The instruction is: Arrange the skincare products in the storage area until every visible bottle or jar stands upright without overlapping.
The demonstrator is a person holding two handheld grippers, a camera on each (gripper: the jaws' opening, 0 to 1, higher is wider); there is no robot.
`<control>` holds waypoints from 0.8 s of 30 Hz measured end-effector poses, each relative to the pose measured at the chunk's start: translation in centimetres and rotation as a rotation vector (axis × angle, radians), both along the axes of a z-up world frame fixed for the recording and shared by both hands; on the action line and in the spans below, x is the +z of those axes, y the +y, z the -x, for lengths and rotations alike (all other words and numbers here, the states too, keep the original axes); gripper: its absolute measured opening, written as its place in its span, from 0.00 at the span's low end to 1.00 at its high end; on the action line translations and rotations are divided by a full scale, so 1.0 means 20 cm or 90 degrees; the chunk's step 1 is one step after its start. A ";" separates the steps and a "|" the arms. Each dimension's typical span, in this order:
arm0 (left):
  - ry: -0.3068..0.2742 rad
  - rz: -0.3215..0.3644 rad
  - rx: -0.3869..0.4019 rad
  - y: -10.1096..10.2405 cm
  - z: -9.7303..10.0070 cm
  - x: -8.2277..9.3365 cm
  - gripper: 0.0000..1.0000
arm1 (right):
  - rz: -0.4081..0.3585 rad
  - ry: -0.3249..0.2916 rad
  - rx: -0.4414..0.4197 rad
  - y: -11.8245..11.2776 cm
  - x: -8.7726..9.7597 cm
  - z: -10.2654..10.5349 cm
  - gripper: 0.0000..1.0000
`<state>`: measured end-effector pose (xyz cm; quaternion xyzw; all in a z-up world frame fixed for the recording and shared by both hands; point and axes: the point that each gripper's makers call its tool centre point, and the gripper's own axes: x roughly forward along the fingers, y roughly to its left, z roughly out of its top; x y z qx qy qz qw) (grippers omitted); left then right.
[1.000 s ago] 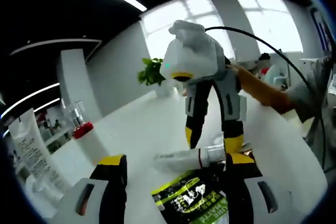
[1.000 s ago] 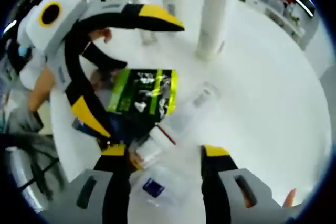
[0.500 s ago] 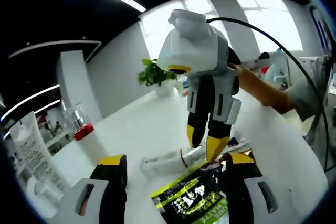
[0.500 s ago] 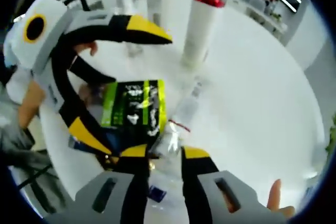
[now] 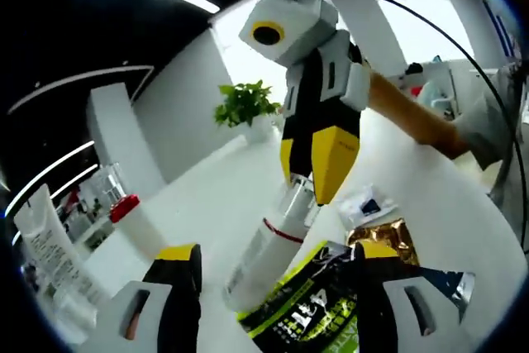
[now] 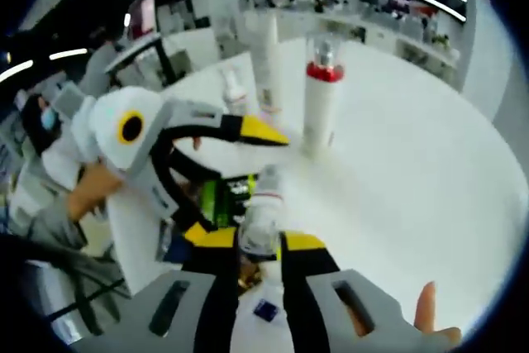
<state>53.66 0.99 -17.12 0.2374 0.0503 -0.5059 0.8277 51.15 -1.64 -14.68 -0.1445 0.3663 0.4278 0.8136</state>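
Clamping the clear pump bottle (image 5: 269, 245) near its cap with the right gripper (image 5: 312, 183), tilted toward 1 o'clock above the green sachet (image 5: 310, 312), risking slipping out; left gripper (image 5: 271, 264) gaping, unloaded.

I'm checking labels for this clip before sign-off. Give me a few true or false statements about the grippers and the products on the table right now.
1. The right gripper is shut on the clear bottle. True.
2. The left gripper holds the green-and-black packet. False: its jaws stand open, gripping nothing.
3. The red-collared white bottle lies on its side. False: it stands upright.
4. A potted plant stands on the table. True.
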 end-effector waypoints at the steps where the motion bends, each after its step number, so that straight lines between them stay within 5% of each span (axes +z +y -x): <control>1: -0.013 -0.006 0.012 0.00 -0.01 0.00 0.78 | -0.008 -0.005 0.002 0.01 0.01 0.00 0.18; 5: -0.071 -0.024 0.036 0.01 -0.04 0.02 0.75 | -0.053 -0.020 0.003 0.03 0.08 0.01 0.17; 12: -0.155 -0.003 0.054 -0.01 0.00 0.12 0.48 | -0.089 -0.043 -0.002 0.06 0.14 0.00 0.17; 24: -0.159 -0.004 0.068 -0.03 -0.01 0.12 0.46 | -0.139 -0.094 -0.022 0.08 0.22 -0.02 0.17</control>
